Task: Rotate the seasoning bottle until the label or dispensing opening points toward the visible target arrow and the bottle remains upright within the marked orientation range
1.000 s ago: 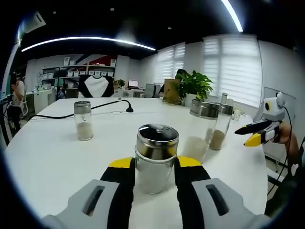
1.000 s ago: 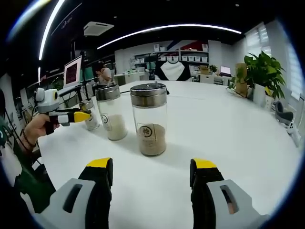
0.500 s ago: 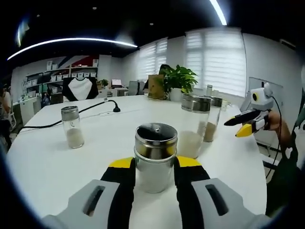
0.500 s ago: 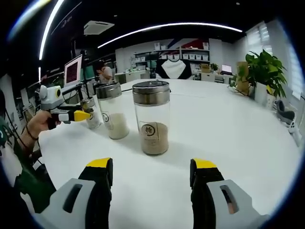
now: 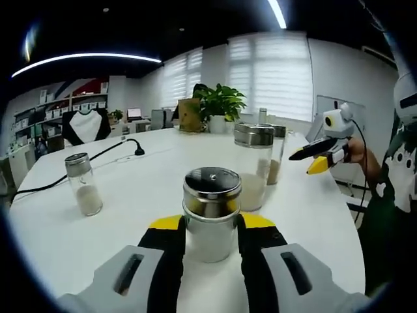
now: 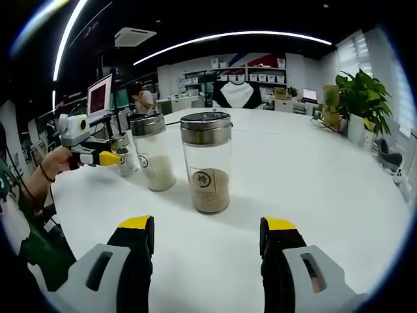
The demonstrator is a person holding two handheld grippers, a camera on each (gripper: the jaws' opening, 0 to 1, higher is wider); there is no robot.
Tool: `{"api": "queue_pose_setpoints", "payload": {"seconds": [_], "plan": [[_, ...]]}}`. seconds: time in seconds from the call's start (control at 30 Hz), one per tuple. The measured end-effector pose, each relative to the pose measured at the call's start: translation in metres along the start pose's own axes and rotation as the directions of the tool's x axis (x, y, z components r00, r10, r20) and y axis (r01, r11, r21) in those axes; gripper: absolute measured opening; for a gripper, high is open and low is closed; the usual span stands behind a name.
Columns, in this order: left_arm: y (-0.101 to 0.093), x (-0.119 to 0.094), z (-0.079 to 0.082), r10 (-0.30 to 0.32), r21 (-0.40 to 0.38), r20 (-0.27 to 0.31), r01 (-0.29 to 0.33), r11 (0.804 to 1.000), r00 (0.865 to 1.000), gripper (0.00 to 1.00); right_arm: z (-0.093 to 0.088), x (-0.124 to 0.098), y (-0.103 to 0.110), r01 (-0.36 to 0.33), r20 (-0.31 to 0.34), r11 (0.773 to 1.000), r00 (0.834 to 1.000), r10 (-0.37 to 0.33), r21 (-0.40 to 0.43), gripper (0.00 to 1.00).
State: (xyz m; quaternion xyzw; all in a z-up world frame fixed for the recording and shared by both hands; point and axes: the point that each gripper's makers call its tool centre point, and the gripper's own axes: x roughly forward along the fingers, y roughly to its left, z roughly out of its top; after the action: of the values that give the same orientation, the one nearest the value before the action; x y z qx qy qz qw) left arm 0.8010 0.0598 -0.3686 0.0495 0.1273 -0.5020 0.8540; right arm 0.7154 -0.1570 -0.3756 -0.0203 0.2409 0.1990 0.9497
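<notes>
A short seasoning bottle [image 5: 210,202] with a shiny metal lid and pale contents stands upright on the white table [image 5: 146,166]. My left gripper [image 5: 210,225] is shut on it, its yellow-tipped jaws pressed to both sides of the glass. In the right gripper view the left gripper [image 6: 107,158] shows at the far left, held by a hand, with that bottle [image 6: 125,160] at its tips. My right gripper [image 6: 208,227] hangs open over the table [image 6: 326,189], a little short of a tall jar of brown seasoning [image 6: 206,163]. No arrow mark is visible.
A tall jar of white seasoning [image 6: 152,160] stands left of the brown one. A small bottle [image 5: 83,184] sits at the left, and a black cable [image 5: 98,153] runs across the far side. A potted plant [image 5: 218,104] is at the back. The right gripper [image 5: 319,153] hovers at the right.
The left gripper view has swung to the right, so the background slid left while the bottle stayed between the jaws. The right gripper has hardly moved.
</notes>
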Motion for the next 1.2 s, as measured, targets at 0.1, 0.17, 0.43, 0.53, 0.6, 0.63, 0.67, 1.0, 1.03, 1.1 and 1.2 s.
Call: {"api": "queue_pose_setpoints", "payload": {"seconds": [0.1,0.17,0.43,0.53,0.6,0.63,0.67,1.0,1.03,1.1,1.2], "plan": [[0.0005,0.0009,0.0002,-0.023,0.017,0.001,0.023,1.0,1.0,0.33,-0.0007,-0.0008,-0.0003,0.0,-0.002,1.0,1.0,0.0,-0.003,0.67],[0.0012,0.0013,0.0,-0.045,0.024,0.004,0.045,0.999,0.999,0.33,-0.001,-0.0012,-0.0013,0.003,-0.003,1.0,1.0,-0.003,-0.002,0.67],[0.0021,0.0016,-0.0001,-0.104,0.049,0.006,0.103,0.993,0.995,0.33,0.0001,-0.0021,-0.0023,0.005,-0.001,1.0,1.0,-0.005,-0.003,0.67],[0.0009,0.002,0.0002,-0.155,0.071,-0.006,0.156,0.985,0.988,0.33,0.0015,-0.0013,-0.0006,-0.005,0.004,1.0,1.0,0.005,-0.012,0.67],[0.0004,0.0026,0.0002,-0.18,0.082,-0.012,0.18,0.98,0.984,0.33,0.0022,-0.0005,0.0014,-0.01,0.002,1.0,1.0,0.01,-0.019,0.67],[0.0001,0.0027,0.0003,-0.197,0.094,-0.018,0.198,0.976,0.98,0.33,0.0025,-0.0002,0.0018,-0.011,0.002,1.0,1.0,0.011,-0.02,0.67],[-0.0007,0.0027,0.0003,-0.207,0.108,-0.023,0.209,0.972,0.978,0.33,0.0029,-0.0002,0.0023,-0.012,0.003,1.0,1.0,0.012,-0.02,0.67],[-0.003,0.0046,0.0003,-0.291,0.159,-0.054,0.296,0.942,0.955,0.33,0.0005,-0.0005,0.001,-0.005,-0.007,1.0,1.0,0.005,-0.015,0.67],[-0.0024,0.0049,0.0,-0.3,0.151,-0.055,0.305,0.94,0.952,0.33,0.0006,-0.0004,0.0013,-0.006,-0.007,1.0,1.0,0.005,-0.015,0.67],[-0.0043,0.0049,0.0002,-0.327,0.166,-0.056,0.332,0.929,0.943,0.33,0.0008,-0.0004,0.0019,-0.007,-0.006,1.0,1.0,0.007,-0.016,0.67],[-0.0046,0.0055,0.0004,-0.357,0.166,-0.059,0.362,0.917,0.932,0.33,0.0004,-0.0003,0.0023,-0.007,-0.009,1.0,1.0,0.007,-0.016,0.67]]}}
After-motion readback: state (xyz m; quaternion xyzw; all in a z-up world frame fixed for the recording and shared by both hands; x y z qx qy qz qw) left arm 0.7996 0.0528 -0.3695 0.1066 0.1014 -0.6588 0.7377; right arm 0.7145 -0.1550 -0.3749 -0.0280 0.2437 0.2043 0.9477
